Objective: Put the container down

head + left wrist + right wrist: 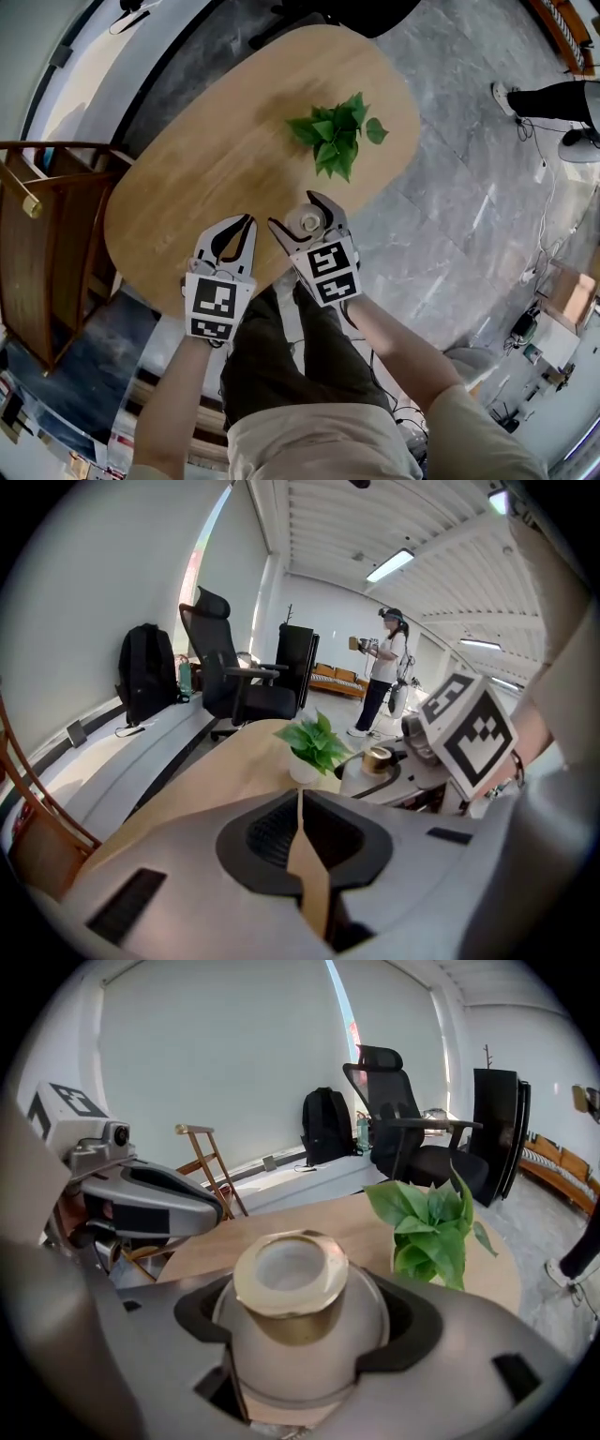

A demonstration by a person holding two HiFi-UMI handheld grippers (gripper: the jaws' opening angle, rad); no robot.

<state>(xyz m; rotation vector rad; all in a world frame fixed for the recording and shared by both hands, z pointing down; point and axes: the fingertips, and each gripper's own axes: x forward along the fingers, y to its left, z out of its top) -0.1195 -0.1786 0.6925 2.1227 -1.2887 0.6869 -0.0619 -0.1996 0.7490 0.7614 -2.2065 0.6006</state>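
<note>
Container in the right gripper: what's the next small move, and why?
Probably ease the right gripper slightly forward and down until the container rests on bare table. Its jaws are clamped on the container's body. The container sits close to the table's near edge, and the plant stands further in, leaving room. The left gripper is shut, empty and off to the side.

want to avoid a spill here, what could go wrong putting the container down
1. The right gripper holds the container close to the near edge of the table. Released there, it might land partly off the edge and tip.
2. The plant stands just beyond it, so reaching further in could brush the leaves.
3. The left gripper, shut and empty, sits close beside. The right jaws could bump it as they open.
</note>
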